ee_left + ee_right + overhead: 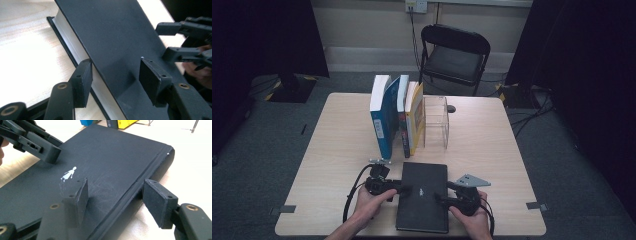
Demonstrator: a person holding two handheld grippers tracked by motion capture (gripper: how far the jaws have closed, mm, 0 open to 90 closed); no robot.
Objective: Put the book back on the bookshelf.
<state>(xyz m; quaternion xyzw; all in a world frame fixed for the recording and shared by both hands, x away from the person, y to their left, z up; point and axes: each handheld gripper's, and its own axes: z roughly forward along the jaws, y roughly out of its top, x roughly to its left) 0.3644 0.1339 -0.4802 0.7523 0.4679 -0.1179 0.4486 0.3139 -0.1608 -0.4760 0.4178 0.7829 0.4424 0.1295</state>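
A black hardcover book (422, 195) lies flat at the table's front edge, between my two grippers. My left gripper (404, 189) reaches in from its left, over the page side. In the left gripper view the book (117, 37) has its edge between the open jaws of that gripper (117, 80); one pad (81, 82) sits by the white pages, the other hovers over the cover. My right gripper (439, 199) comes in from the right. In the right gripper view its jaws (118, 200) straddle the spine of the book (105, 157), with a gap beside the outer pad (160, 205).
Several books (394, 117) stand upright in a row at mid-table, leaning against a clear acrylic stand (435, 122). A small dark object (451, 108) lies behind it. A black folding chair (454, 55) stands beyond the pale wooden table (337, 150).
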